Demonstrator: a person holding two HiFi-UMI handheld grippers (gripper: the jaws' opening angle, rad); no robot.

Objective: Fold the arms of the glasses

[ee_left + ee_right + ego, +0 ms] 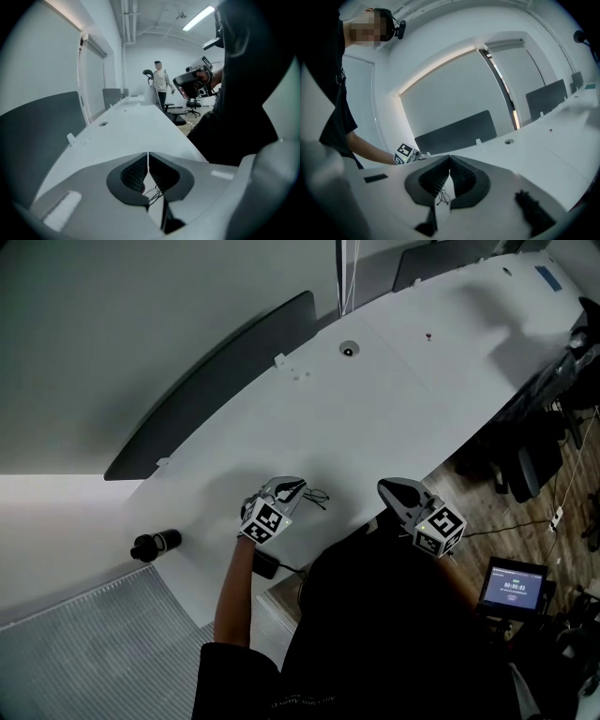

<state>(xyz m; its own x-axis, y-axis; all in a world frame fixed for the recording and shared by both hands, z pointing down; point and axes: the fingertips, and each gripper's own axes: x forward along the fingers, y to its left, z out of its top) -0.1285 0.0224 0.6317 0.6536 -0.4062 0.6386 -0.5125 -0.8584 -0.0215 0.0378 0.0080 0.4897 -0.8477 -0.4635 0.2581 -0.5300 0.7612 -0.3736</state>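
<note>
The long white surface (394,399) fills most of the head view, with a dark partition (216,381) along its far edge. A small black cylinder (155,545) lies on the surface, well apart to the left.

The left gripper (292,489) is over the near edge, tilted down, and its own view shows the jaws together with nothing between the pads. The right gripper (386,489) is held off the edge, closer to level. Its jaws are also together and empty.

The glasses (316,495) lie on the surface near its front edge, just beside the left gripper's tip and between the two grippers. Each gripper view shows them as a thin wire shape below the closed jaws. They are too small to tell how far the arms stand open, or whether the left tip touches them.

The frame looks like thin wire, so it is probably very light, springy and easy to bend, and likely to skid on the smooth surface under any push. The lenses would smear or scratch. A sound approach seems to be to pin the front at the bridge or rim with one gripper. The other could then swing each arm in, pushing near the hinge, with both jaws opened first.
</note>
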